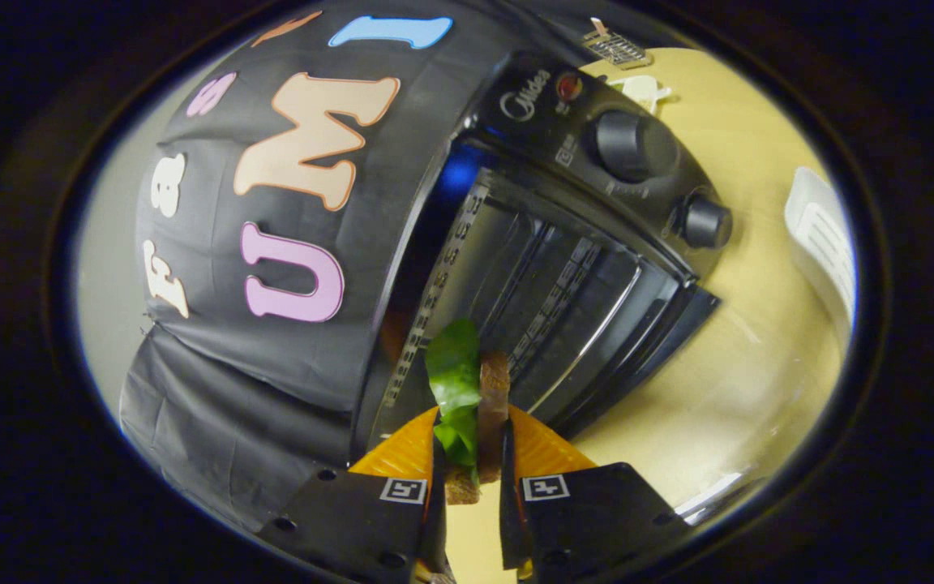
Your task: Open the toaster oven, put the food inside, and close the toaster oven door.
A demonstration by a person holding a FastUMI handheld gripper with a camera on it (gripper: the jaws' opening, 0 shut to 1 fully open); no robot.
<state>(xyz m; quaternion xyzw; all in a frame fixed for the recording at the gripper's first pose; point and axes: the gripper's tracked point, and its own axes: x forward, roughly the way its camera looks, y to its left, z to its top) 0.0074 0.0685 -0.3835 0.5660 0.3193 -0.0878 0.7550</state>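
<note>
A: How do the jaws stand now?

B: The gripper is closed down to a narrow gap, and a sandwich fills this gap. Both fingers press on it, one on each side. The jaws are not fully closed, because the food keeps them apart.

A: What kind of sandwich is it?

B: I see a brown slice of bread on one side and a green leaf on the other side. The sandwich stands on its edge between the fingers, and the leaf sticks out beyond the tips.

A: And where is the oven?

B: The oven is just ahead of the fingers, on the light wooden counter. The view is tilted, so the oven looks turned on its side. Its door is open and folded down toward the counter. Inside I see the wire rack. The sandwich is in front of the opening; whether it has passed inside, I cannot tell.

A: Anything else on the oven?

B: Two round knobs on the control panel, with a small red lamp near them. A white object lies on the counter beyond the oven.
</note>
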